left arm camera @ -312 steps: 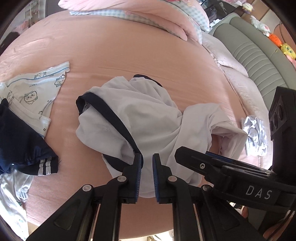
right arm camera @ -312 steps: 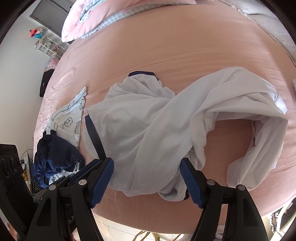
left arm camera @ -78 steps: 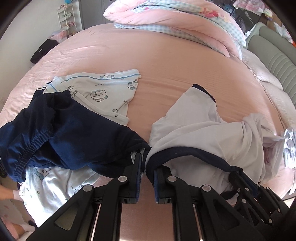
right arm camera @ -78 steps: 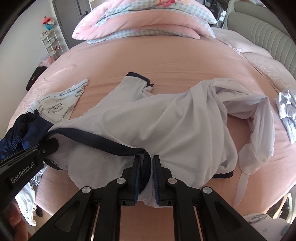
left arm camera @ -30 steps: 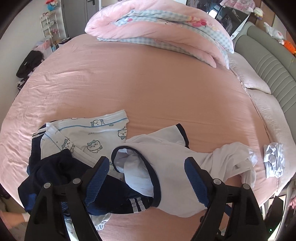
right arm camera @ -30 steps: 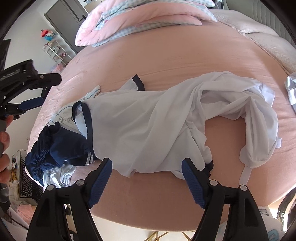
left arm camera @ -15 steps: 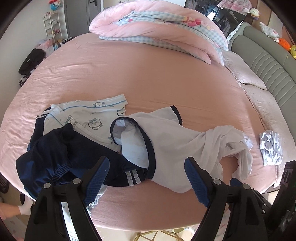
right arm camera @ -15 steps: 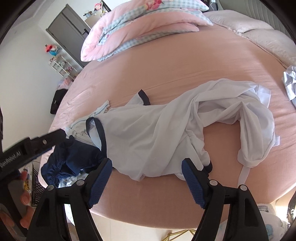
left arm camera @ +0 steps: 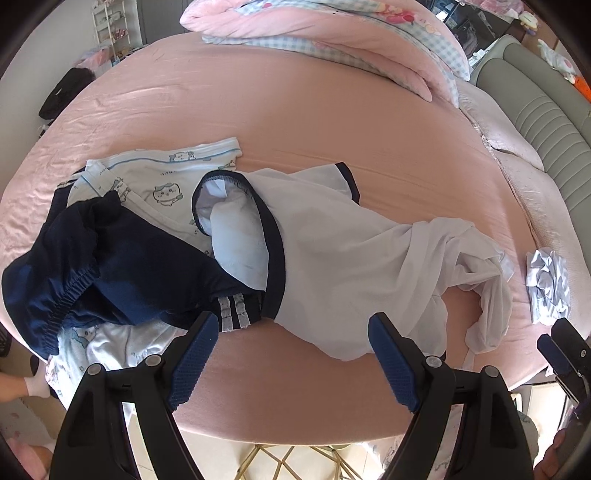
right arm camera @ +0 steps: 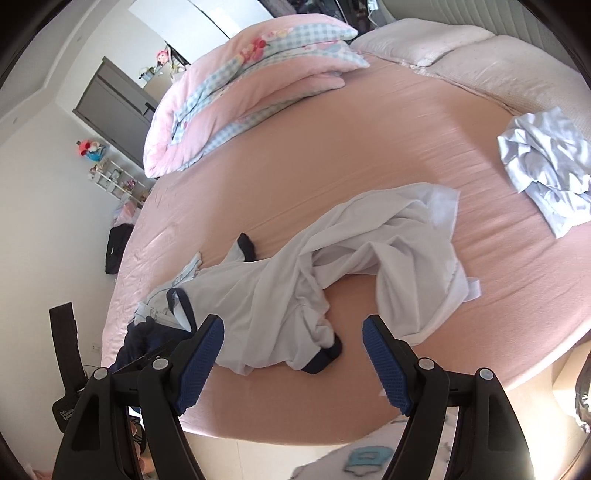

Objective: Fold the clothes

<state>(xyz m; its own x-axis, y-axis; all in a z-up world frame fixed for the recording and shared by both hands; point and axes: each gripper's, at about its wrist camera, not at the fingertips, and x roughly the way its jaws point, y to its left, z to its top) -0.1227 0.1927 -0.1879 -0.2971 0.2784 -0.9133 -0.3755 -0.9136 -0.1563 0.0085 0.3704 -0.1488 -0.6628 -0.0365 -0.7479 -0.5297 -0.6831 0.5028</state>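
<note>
Bed: round mattress under a smooth pink fitted sheet [left arm camera: 295, 110], faintly creased; a puffy pink-and-blue-checked duvet [left arm camera: 332, 33] heaped at its far edge
White shirt: thin, soft white T-shirt [left arm camera: 351, 251] with navy ribbed neckline and sleeve cuffs; crumpled and twisted lengthwise along the near edge of the bed; neck opening gaping toward the left, bunched tail toward the right [right arm camera: 369, 243]
Navy shorts: dark, slightly glossy shorts [left arm camera: 122, 258] with gathered elastic waistband and two white stripes at the hem; rumpled at the near left edge, hem just touching the shirt's neckline
Printed garment: pale cotton piece with small cartoon animals and blue piping [left arm camera: 166, 177]; lying flat, partly under the shorts and the shirt's collar
Silvery cloth: shiny, wrinkled pale grey bundle [right arm camera: 546, 162] near the right edge, well apart from the shirt
Left gripper: [left arm camera: 291, 354] blue ribbed pads spread wide, nothing between them; above the near edge
Right gripper: [right arm camera: 291, 354] pads likewise spread, empty; above the shirt's navy cuff
</note>
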